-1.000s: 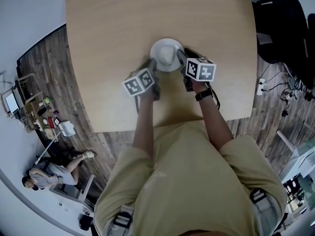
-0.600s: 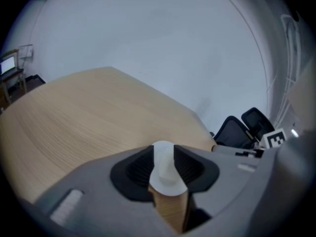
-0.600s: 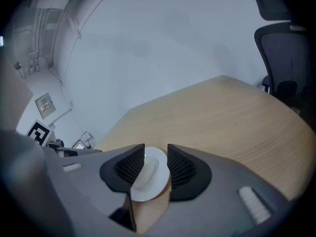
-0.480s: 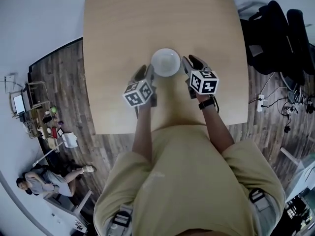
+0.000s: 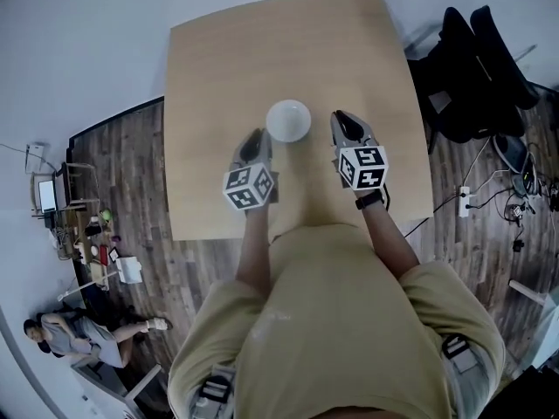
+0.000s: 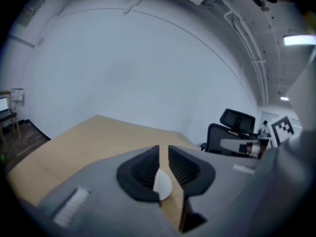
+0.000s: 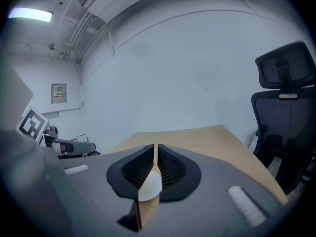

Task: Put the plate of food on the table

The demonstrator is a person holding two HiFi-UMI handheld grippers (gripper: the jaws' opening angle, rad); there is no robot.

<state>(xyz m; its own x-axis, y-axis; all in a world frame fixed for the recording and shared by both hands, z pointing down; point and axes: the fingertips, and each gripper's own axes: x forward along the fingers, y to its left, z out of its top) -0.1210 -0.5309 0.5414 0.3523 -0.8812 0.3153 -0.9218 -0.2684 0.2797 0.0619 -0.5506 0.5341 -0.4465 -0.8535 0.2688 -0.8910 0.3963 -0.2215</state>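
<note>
- The white plate (image 5: 288, 120) stood on the wooden table (image 5: 262, 51), near its middle, between the two grippers and touching neither.
- Its contents could not be made out.
- Left gripper (image 5: 256, 140): jaws closing, narrow gap, gripping nothing.
- Right gripper (image 5: 342, 120): jaws closing, almost together, gripping nothing.

Dark wood-plank floor (image 5: 131, 164), white wall (image 6: 123, 73) at 12. Black office chairs (image 5: 476, 68) at 2 o'clock, power strip (image 5: 465, 201) at 3, cluttered desk (image 5: 61, 208) at 9, seated person (image 5: 74, 334) at 8. Ceiling strip light (image 7: 29, 15) lit.
</note>
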